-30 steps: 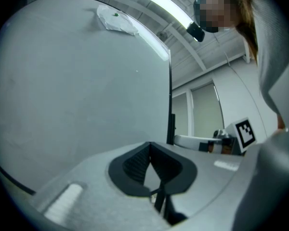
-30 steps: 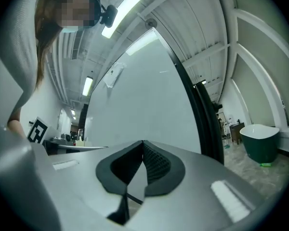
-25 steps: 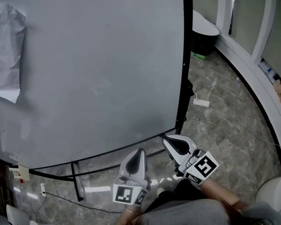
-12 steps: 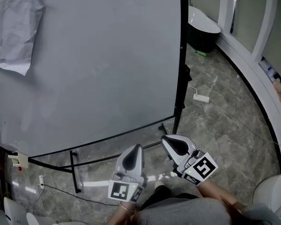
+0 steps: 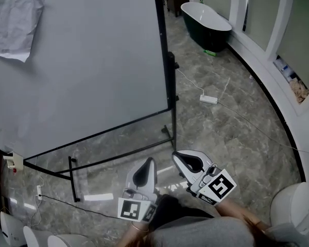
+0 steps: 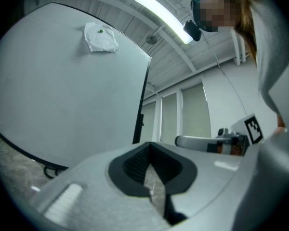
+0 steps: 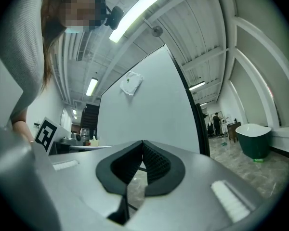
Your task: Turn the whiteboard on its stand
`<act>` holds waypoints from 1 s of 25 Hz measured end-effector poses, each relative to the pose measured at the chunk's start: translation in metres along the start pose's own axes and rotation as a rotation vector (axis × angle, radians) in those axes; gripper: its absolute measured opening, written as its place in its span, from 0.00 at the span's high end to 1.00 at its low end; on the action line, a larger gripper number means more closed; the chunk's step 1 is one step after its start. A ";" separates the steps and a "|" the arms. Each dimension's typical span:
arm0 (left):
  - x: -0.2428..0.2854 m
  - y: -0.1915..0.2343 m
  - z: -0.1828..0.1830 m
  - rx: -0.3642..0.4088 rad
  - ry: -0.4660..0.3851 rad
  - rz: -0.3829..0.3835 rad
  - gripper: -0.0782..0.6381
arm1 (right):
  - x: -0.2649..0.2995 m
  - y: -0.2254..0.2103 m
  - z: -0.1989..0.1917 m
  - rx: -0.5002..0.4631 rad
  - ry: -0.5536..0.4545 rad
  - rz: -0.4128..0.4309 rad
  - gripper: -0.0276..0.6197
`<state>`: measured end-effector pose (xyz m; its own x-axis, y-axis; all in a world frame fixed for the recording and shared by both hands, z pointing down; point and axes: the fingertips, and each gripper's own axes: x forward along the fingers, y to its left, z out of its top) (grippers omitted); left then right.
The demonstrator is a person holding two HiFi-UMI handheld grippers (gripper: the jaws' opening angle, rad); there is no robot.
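Observation:
A large whiteboard in a black frame fills the left of the head view, on a black stand. A crumpled paper is stuck near its top left. My left gripper and right gripper are low in the view, side by side over the floor. Both are shut with nothing in them, and both are apart from the board's lower right corner. The left gripper view shows its jaws pointing up at the whiteboard and paper. The right gripper faces the whiteboard too.
A dark bathtub stands at the back right by the white curved wall. A white power strip with its cable lies on the marble floor right of the board. A wall socket and cord sit at the lower left.
In the head view the whiteboard's right edge has shifted left and farther away. The grippers, earlier right under its lower corner, now stand clear of it, still shut.

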<state>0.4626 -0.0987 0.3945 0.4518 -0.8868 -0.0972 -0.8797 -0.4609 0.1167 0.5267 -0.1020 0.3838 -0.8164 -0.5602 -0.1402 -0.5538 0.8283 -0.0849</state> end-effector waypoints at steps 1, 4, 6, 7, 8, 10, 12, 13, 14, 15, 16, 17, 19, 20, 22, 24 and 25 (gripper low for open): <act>-0.005 -0.008 0.000 0.006 -0.007 0.003 0.90 | -0.009 0.004 0.001 -0.003 0.000 0.002 0.97; -0.020 -0.025 0.000 -0.002 -0.012 0.026 0.90 | -0.030 0.016 0.001 -0.003 0.002 0.016 0.97; -0.030 -0.035 0.000 -0.001 -0.010 0.032 0.90 | -0.040 0.023 0.003 0.020 -0.006 0.011 0.97; -0.034 -0.040 0.000 0.006 -0.009 0.029 0.90 | -0.044 0.025 0.005 0.034 -0.014 0.004 0.97; -0.037 -0.044 0.000 0.013 -0.007 0.026 0.90 | -0.047 0.027 0.006 0.040 -0.019 0.001 0.97; -0.042 -0.048 0.001 0.018 -0.001 0.024 0.90 | -0.050 0.032 0.006 0.022 -0.013 0.011 0.97; -0.045 -0.051 0.003 0.014 0.001 0.019 0.90 | -0.051 0.037 0.006 0.008 -0.005 0.018 0.97; -0.046 -0.052 0.003 0.014 0.000 0.014 0.90 | -0.052 0.040 0.006 0.007 -0.003 0.016 0.97; -0.047 -0.052 0.004 0.013 -0.001 0.009 0.90 | -0.051 0.041 0.006 0.006 -0.002 0.012 0.97; -0.048 -0.052 0.004 0.010 0.000 0.006 0.90 | -0.050 0.042 0.006 0.006 -0.002 0.006 0.97; -0.049 -0.051 0.005 0.007 0.001 0.003 0.90 | -0.049 0.043 0.007 0.007 -0.002 0.001 0.97; -0.050 -0.049 0.005 0.007 0.002 0.001 0.90 | -0.046 0.045 0.007 0.009 -0.002 -0.005 0.97; -0.053 -0.044 0.008 0.009 0.000 0.000 0.90 | -0.041 0.049 0.009 0.010 -0.008 -0.009 0.97; -0.055 -0.042 0.009 0.010 -0.001 0.002 0.90 | -0.039 0.052 0.009 0.007 -0.012 -0.007 0.97; -0.061 -0.037 0.012 0.011 -0.006 0.006 0.90 | -0.033 0.059 0.008 0.000 -0.017 -0.002 0.97; -0.067 -0.033 0.014 0.009 -0.014 0.013 0.90 | -0.030 0.067 0.005 -0.003 -0.014 0.001 0.97; -0.071 -0.030 0.014 0.010 -0.018 0.020 0.90 | -0.030 0.072 0.005 -0.007 -0.013 0.002 0.97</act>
<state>0.4545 -0.0213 0.3840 0.4317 -0.8950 -0.1123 -0.8899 -0.4430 0.1093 0.5119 -0.0259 0.3770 -0.8155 -0.5583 -0.1528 -0.5532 0.8294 -0.0781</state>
